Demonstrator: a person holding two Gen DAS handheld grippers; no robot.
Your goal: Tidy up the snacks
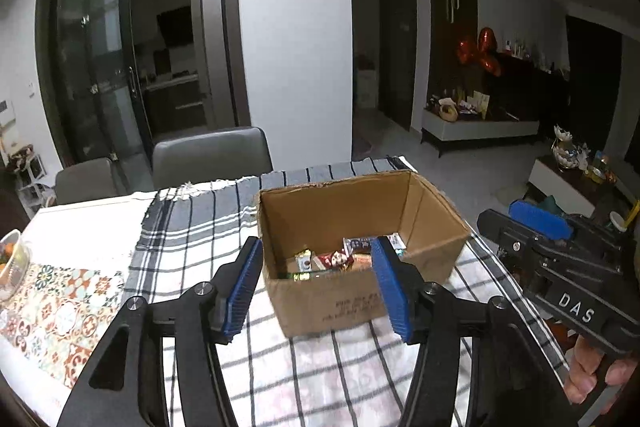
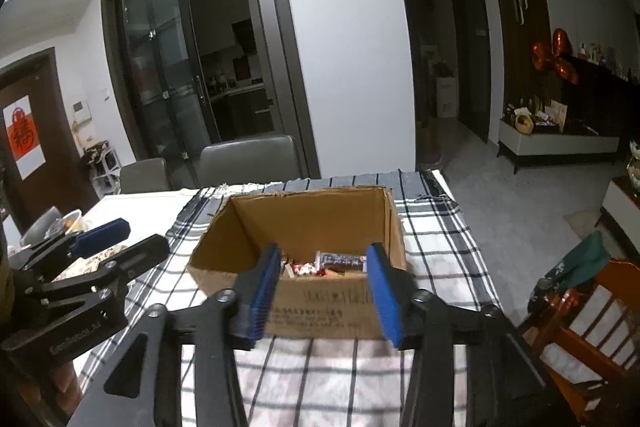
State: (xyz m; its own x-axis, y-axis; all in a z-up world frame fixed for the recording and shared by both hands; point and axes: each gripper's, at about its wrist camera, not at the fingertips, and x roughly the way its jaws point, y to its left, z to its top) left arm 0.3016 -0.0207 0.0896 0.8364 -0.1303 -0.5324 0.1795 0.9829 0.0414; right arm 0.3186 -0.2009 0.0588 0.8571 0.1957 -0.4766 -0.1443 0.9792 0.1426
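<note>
An open cardboard box (image 1: 428, 247) (image 2: 320, 311) stands on a checked cloth, holding several wrapped snacks (image 1: 334, 259) (image 2: 340, 261). My left gripper (image 1: 316, 287) hangs open in front of the box, its blue pads (image 1: 244, 287) apart with nothing between them. My right gripper (image 2: 320, 291) is also open and empty, just short of the box's near wall. In the left wrist view the right gripper (image 1: 536, 223) shows at the right edge, held by a hand (image 1: 592, 367). The right wrist view shows the left gripper (image 2: 104, 239) at the left edge.
The checked cloth (image 1: 200, 239) (image 2: 440, 235) covers a white table (image 1: 80, 223). A patterned mat (image 1: 60, 307) and a bowl (image 1: 14, 259) lie left. Grey chairs (image 1: 212, 155) (image 2: 248, 159) stand behind the table. A wooden chair (image 2: 592, 327) is at the right.
</note>
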